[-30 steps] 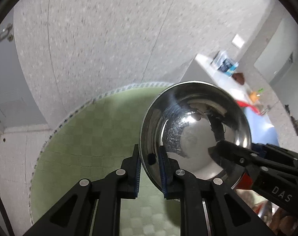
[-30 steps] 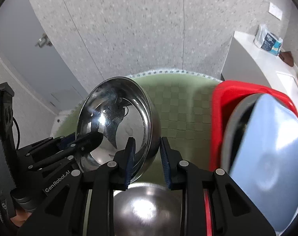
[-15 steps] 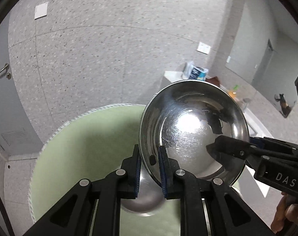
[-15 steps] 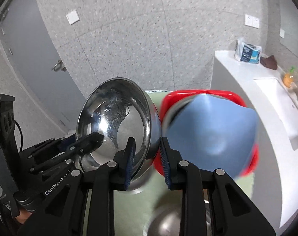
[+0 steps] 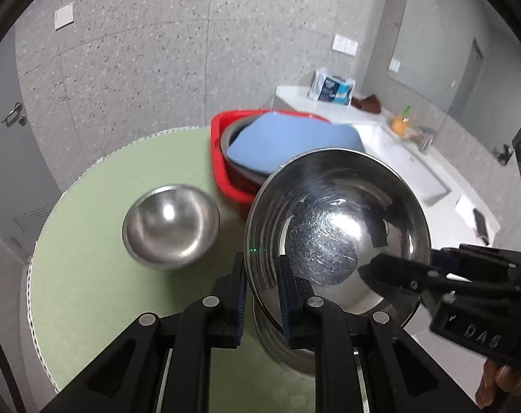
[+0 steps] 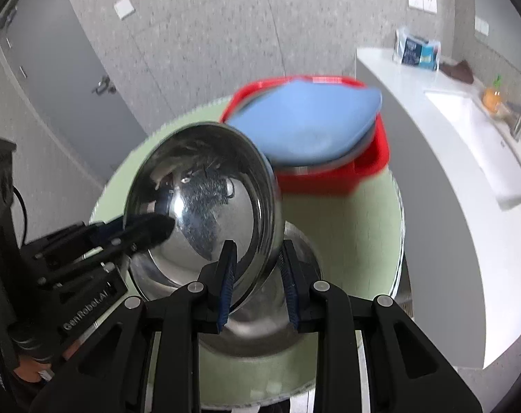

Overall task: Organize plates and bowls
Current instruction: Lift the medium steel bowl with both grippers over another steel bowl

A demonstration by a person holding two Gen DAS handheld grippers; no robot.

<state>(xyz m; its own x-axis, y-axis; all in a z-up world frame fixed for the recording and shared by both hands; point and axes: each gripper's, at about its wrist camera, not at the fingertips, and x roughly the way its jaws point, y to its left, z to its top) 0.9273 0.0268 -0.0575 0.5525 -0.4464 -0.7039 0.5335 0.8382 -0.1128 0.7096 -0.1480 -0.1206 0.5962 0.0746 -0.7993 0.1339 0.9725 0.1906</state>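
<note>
Right wrist view: left claw (image 6: 150, 223) labelled "GenRobot.AI", gripping steel bowl (image 6: 205, 192).

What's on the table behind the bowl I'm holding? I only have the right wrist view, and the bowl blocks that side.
Observer: A second steel bowl sits upright on the green tabletop, left of the red basin and apart from it.
Operator: Is the left gripper clamped on the held bowl?
Observer: Yes. One pad is inside the rim and the other is outside, with the rim pinched between them.
</note>
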